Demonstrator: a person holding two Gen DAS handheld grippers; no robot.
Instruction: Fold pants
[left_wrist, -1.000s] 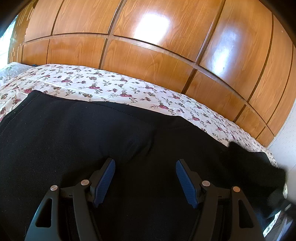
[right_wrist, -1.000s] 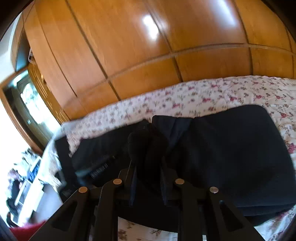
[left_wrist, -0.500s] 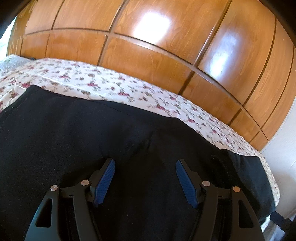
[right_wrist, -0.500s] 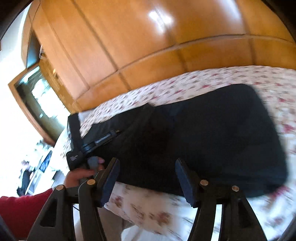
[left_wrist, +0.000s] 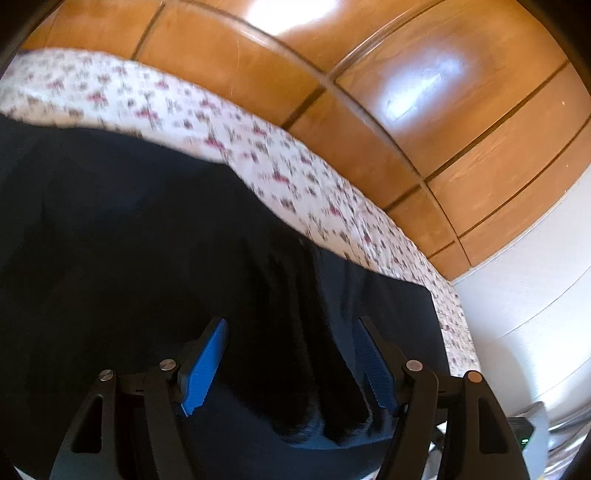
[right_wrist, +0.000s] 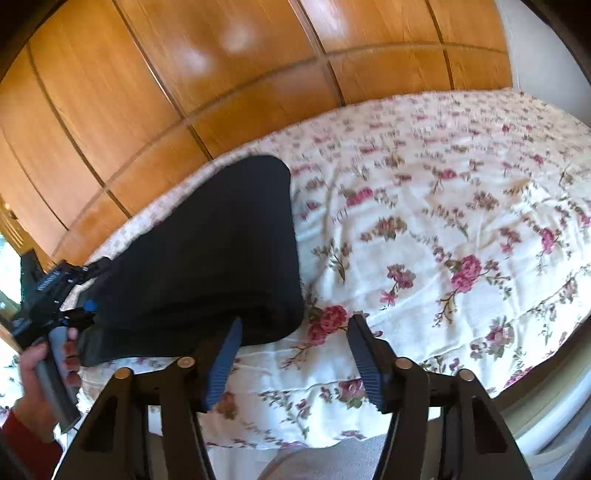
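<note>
a pair of black pants (right_wrist: 207, 251) lies folded into a thick flat stack on a bed covered by a white sheet with pink flowers (right_wrist: 443, 221). the right claw (right_wrist: 291, 363) hovers over the near edge of the bed with its two blue-padded fingers (right_wrist: 221, 365) spread wide and nothing between them; the folded stack sits ahead and to the left of it, with the stack's near rounded corner just above the left finger, and whether they touch cannot be told. further left of this claw, a person's hand (right_wrist: 37, 373) with a red sleeve grips the handle of the other tool at the far end of the stack. the left claw (left_wrist: 290, 369) is also spread wide, holding nothing, its blue pads (left_wrist: 203, 369) hanging just over the dark fabric (left_wrist: 110, 258), which fills most of that view beneath and ahead of it; a soft ridge in the cloth runs between the fingers. beyond the pants in both views, the flowered sheet (left_wrist: 295, 173) meets a glossy wooden panelled wall (left_wrist: 406, 92), and a pale wall (left_wrist: 535, 277) stands to the right of the left claw.
</note>
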